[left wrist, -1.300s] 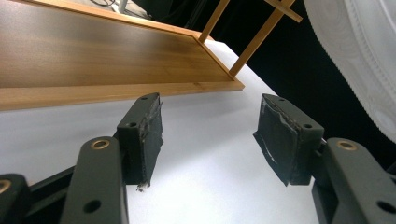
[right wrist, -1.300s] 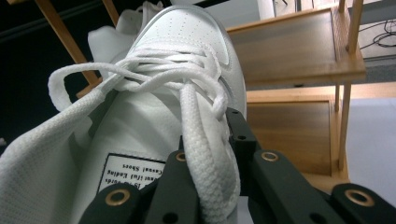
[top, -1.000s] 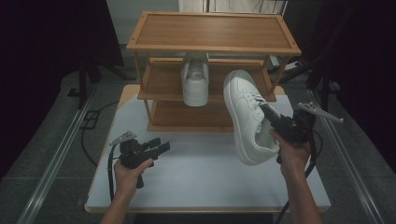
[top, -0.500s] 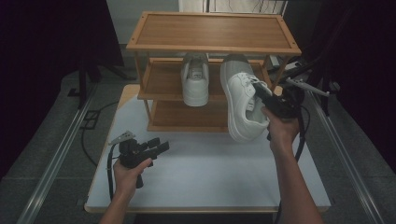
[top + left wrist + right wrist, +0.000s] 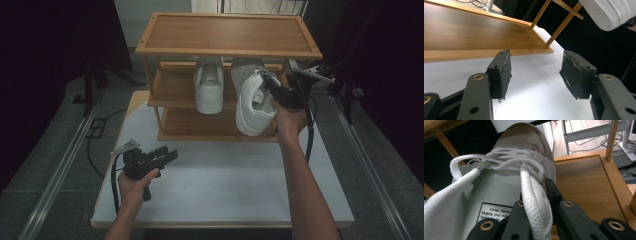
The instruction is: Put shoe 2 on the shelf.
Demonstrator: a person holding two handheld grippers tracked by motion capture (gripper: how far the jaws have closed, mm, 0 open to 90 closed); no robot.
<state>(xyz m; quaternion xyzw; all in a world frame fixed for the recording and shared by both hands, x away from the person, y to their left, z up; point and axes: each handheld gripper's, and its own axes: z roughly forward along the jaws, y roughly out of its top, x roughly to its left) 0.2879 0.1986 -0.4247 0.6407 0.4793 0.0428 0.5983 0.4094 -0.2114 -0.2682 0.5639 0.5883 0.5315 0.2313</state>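
Observation:
A white sneaker (image 5: 248,102) hangs in the air, tilted, its toe under the top board of the wooden shoe rack (image 5: 227,32) and over the middle shelf. My right gripper (image 5: 274,89) is shut on its collar beside the laces. In the right gripper view the jaws (image 5: 536,195) clamp the sneaker (image 5: 524,152) above the shelf board (image 5: 584,185). A second white sneaker (image 5: 209,85) stands on the middle shelf to its left. My left gripper (image 5: 170,154) lies low over the white table, open and empty (image 5: 535,72), facing the rack's bottom shelf (image 5: 474,32).
The white table (image 5: 225,180) carries the rack at its far edge. The held sneaker's sole (image 5: 609,12) shows at the top right of the left gripper view. Cables and metal rails run along the floor on both sides.
My right gripper has carried the sneaker away from me and to the left, from above the table in front of the rack to the middle shelf's opening. The left gripper has stayed put.

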